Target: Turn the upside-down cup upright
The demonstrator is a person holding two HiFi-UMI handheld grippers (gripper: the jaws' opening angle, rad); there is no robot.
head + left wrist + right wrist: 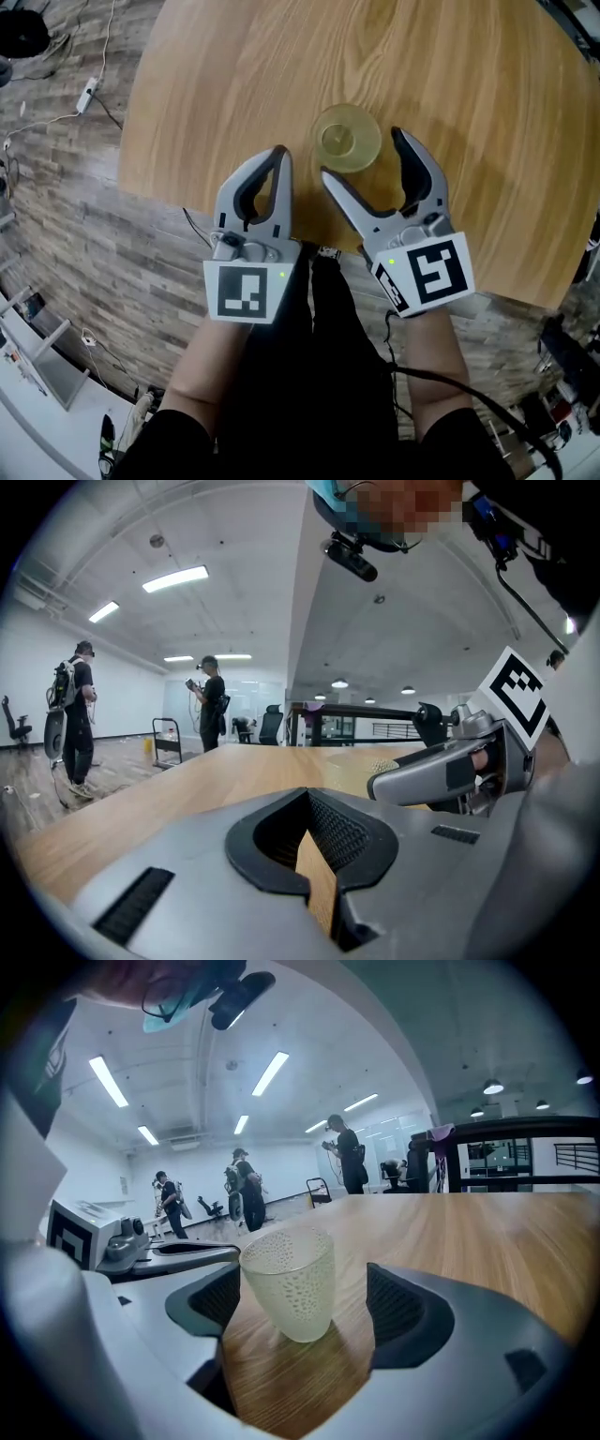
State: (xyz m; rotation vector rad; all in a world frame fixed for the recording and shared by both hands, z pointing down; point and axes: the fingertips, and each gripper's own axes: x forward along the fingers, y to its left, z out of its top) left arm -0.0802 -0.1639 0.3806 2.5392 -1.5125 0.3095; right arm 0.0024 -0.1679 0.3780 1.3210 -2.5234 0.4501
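Right gripper view: empty cup (289,1283) stands upright between the open fingers (401,1312).

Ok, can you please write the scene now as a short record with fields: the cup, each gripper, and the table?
cup: frosted, pale yellow, stands on the table with its wider end up, so it looks upright
right gripper: jaws wide apart, the cup stands between them, pads do not touch it
left gripper: jaws together, nothing between them, next to the right gripper
table: light wood with a rounded edge, the cup stands near the person's side
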